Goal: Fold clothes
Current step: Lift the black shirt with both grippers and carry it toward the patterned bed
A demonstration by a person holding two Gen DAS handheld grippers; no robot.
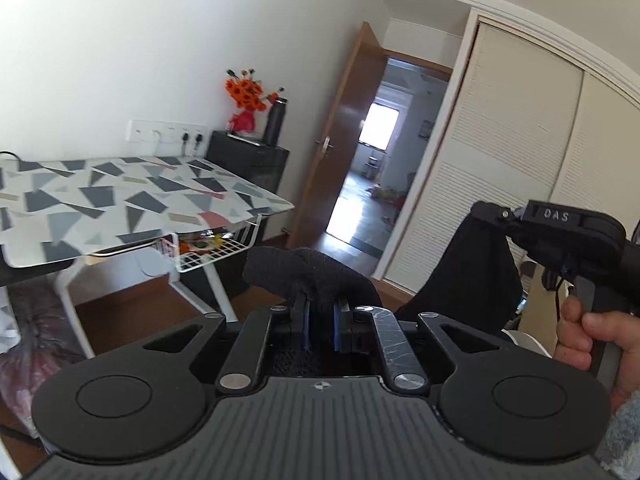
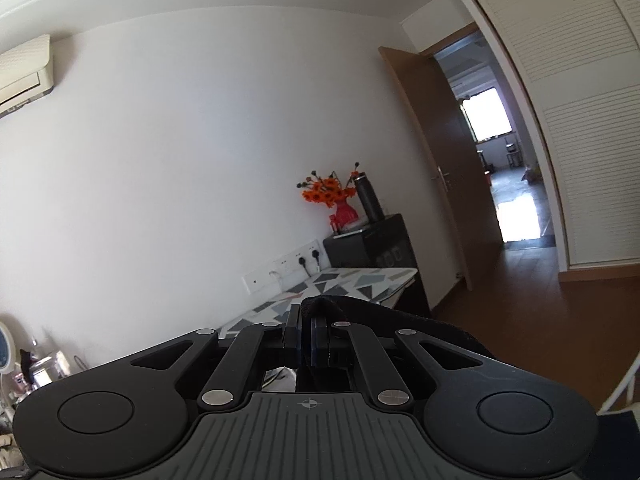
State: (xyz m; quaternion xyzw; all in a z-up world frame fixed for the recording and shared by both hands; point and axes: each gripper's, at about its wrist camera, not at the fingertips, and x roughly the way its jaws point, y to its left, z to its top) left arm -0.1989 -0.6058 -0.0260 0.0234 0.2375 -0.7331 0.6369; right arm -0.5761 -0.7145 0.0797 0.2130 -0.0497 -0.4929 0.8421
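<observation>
Nearest the lens, the left gripper (image 1: pixel 320 312) is clamped on a bunched fold of one black garment (image 1: pixel 464 276), and the right gripper (image 2: pixel 306 334) pinches another edge of it, so the cloth hangs in the air to the right of the patterned bench (image 1: pixel 132 200), not on it. Either thin bite could slip, dropping a corner, or the hanging part could twist before it is laid flat. I count two grippers, one garment, one bench.
</observation>
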